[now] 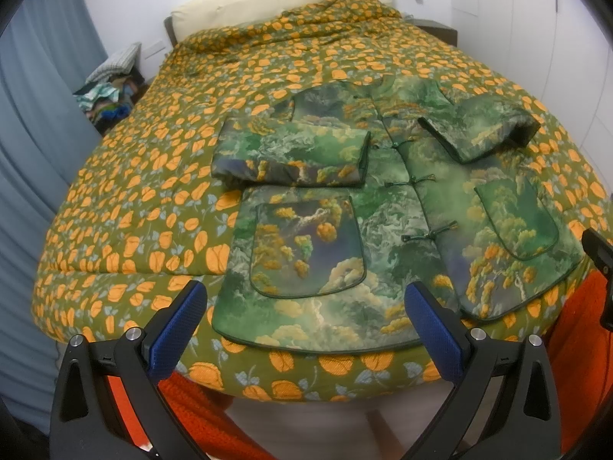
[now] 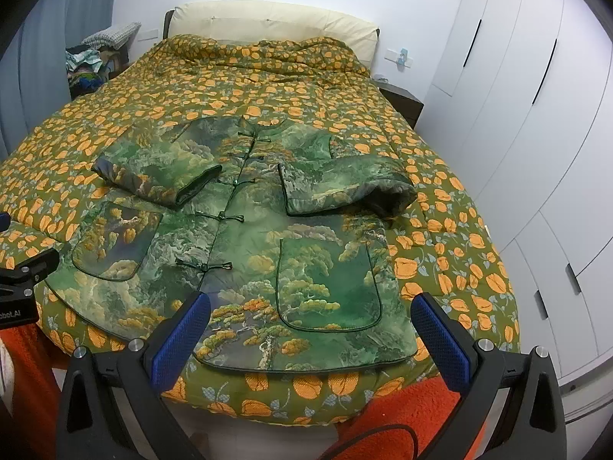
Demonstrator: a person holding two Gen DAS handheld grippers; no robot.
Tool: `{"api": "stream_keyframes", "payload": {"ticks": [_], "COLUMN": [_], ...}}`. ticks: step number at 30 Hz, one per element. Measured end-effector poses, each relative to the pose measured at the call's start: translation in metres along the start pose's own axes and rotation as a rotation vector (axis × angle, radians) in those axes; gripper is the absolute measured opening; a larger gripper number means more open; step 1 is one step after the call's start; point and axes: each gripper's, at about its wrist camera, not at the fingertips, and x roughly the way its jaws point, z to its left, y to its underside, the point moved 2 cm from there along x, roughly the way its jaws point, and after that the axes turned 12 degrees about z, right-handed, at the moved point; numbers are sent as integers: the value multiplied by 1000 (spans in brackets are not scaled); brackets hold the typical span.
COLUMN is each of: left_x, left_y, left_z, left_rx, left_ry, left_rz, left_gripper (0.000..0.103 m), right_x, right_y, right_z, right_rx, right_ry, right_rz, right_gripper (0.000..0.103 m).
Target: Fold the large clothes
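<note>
A green padded jacket (image 1: 387,207) with a tree and cloud print lies front up near the foot of the bed, and it also shows in the right wrist view (image 2: 260,230). Both sleeves are folded across the chest: the left sleeve (image 1: 291,153) and the right sleeve (image 1: 479,130). Its knot buttons are fastened. My left gripper (image 1: 306,329) is open and empty, just short of the jacket's lower left hem. My right gripper (image 2: 310,337) is open and empty, at the lower right hem below the pocket (image 2: 325,287).
The bed is covered by an olive quilt with orange flowers (image 1: 153,176). A cream headboard (image 2: 268,19) stands at the far end. A cluttered nightstand (image 1: 111,96) stands at the far left, white wardrobes (image 2: 536,115) at the right. Orange fabric (image 2: 402,402) hangs below the bed's edge.
</note>
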Motion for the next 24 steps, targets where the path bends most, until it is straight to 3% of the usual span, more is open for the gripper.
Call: {"api": "stream_keyframes", "payload": {"ticks": [24], "left_x": [5], "left_y": [0], "left_z": [2], "left_rx": [26], "left_ry": [-14], "left_rz": [26], "left_gripper": [103], "right_x": [8], "right_y": [-1], "right_z": [0], "right_rx": [-15], "right_ry": [37], "right_rz": [28], "right_gripper": [102]}}
